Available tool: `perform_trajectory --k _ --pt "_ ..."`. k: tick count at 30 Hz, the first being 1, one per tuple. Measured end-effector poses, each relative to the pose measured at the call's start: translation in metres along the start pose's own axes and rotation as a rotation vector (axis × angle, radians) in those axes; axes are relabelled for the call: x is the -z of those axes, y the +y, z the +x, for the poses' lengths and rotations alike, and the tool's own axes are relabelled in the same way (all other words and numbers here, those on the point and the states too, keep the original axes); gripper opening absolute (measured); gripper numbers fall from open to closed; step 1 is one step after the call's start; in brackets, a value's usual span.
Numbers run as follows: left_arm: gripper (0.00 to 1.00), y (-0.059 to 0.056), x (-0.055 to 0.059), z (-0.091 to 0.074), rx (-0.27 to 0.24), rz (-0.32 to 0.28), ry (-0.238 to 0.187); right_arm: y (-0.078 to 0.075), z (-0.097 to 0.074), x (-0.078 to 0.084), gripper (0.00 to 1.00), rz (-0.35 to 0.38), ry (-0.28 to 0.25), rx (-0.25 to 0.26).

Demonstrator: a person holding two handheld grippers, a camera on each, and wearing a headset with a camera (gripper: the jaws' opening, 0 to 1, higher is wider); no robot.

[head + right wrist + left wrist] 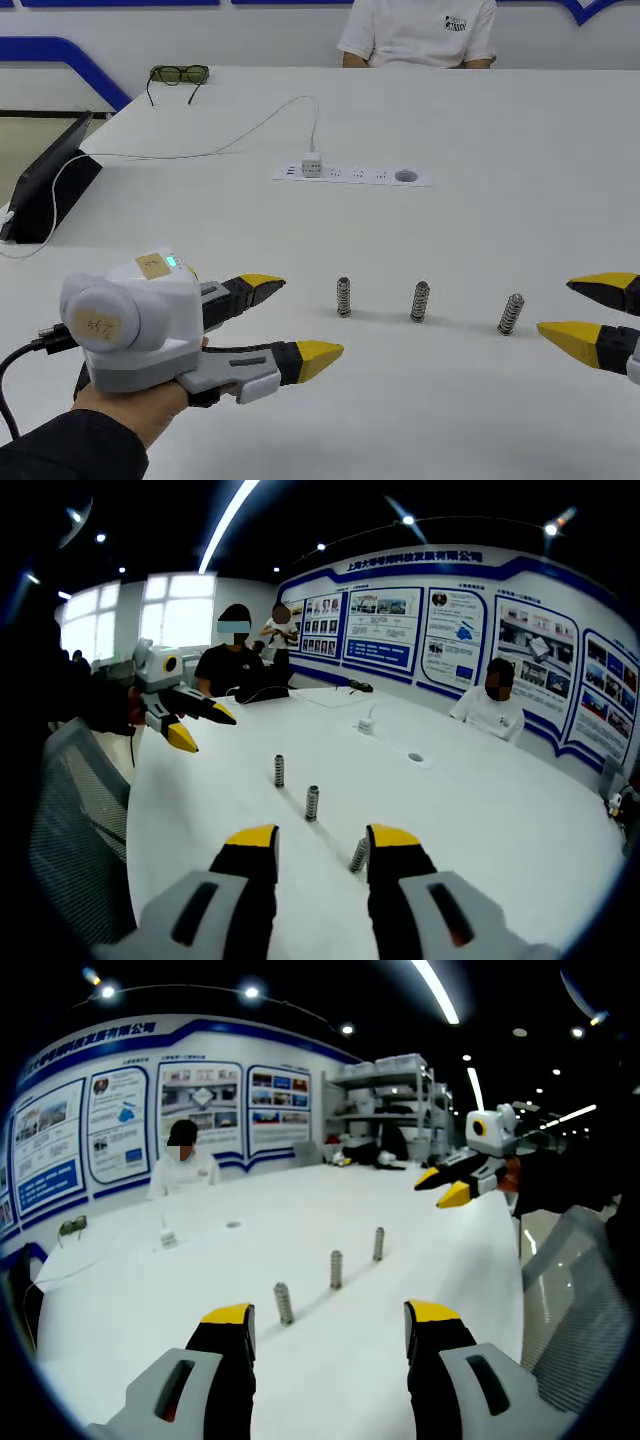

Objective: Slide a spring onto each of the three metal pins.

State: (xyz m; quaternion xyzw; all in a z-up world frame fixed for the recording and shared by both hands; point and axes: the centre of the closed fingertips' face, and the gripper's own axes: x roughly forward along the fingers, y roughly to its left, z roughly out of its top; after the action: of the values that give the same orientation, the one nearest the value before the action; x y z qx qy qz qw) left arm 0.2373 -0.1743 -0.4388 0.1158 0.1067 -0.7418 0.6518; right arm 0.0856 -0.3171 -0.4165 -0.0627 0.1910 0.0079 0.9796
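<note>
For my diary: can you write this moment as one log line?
left gripper: open, empty | right gripper: open, empty | springs: three standing in a row, none gripped

**Bright, even indoor light; strong fisheye bend in both gripper views**

Head view: sharp and evenly lit from overhead. The white worktop (480, 120) looks pale w/ no harsh glare. The springs (421, 301) throw only faint, soft shadows at their bases.

Left gripper view: ceiling strip lights (435, 990) and small round spots burn out against a dark ceiling. Walls curve hard toward the edges.

Right gripper view: same bend. One long strip light (225, 525) flares, and the windows (170, 605) are blown out white, so people nearby look dim.
</note>
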Motion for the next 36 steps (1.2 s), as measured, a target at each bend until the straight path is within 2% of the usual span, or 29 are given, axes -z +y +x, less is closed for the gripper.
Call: perform_trajectory --k 5,13,23,36 --pt "0.62 0.001 0.006 -0.001 -0.002 -0.004 0.014 -0.005 0.001 0.009 0.38 0.005 0.009 0.008" --pt "0.64 0.003 0.016 -0.004 -0.007 -0.005 0.033 -0.003 0.005 0.022 0.50 0.025 0.036 -0.009" --pt "0.65 0.004 0.031 -0.006 -0.008 -0.013 0.057 -0.003 0.006 0.028 0.53 0.038 0.044 -0.004" --pt "0.65 0.004 0.037 -0.007 -0.009 -0.019 0.067 0.000 0.007 0.033 0.55 0.043 0.052 -0.005"
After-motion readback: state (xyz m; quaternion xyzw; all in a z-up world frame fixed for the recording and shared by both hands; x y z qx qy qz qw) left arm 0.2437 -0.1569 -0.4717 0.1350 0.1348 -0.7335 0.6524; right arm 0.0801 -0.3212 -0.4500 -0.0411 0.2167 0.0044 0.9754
